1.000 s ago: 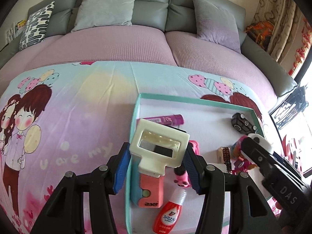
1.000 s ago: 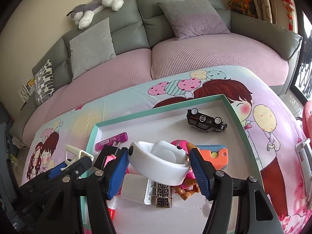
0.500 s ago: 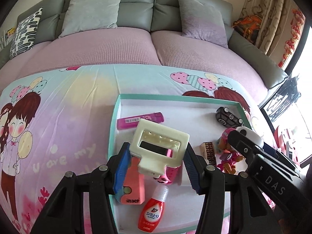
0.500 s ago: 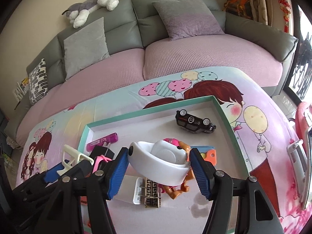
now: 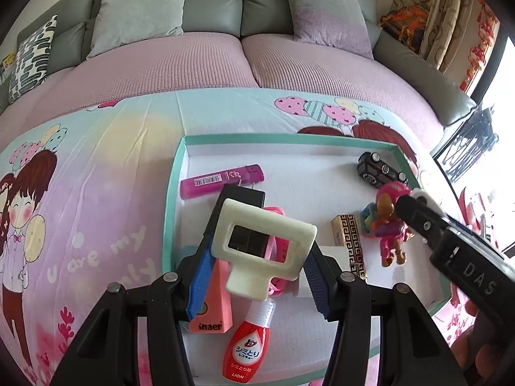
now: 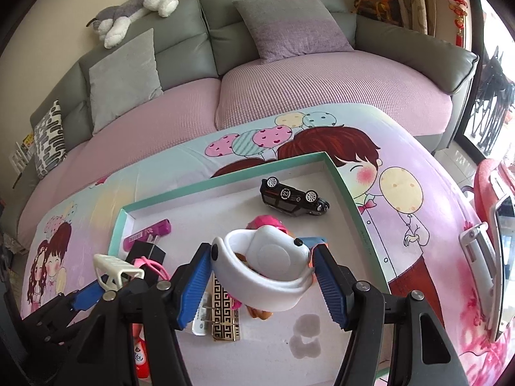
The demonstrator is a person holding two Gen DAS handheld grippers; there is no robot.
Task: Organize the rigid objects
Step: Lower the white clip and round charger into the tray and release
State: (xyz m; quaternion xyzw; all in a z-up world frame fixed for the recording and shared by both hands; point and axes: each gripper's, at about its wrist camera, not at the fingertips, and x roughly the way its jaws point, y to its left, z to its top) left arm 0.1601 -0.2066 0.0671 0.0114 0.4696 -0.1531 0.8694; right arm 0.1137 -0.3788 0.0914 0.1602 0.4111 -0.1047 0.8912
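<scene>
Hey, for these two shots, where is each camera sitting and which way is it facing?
Left wrist: on the left gripper, angled down at the teal-rimmed tray; its fingers clamp a cream clip, and the right gripper enters at right.
Right wrist: on the right gripper, angled down at the tray; it clamps a white band, left gripper low left.
Shared: tray, black toy car, sofa.

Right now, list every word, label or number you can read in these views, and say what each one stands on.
"U are my": printed on the cartoon tablecloth.
"inaer", first letter part hidden: on the coral case.
"LION", under Japanese script: on the red bottle.
"DAS": on the right gripper, seen from the left wrist.
Barcode and writing on the magenta tube: too small to read.
Number on the toy car: blurred.
</scene>
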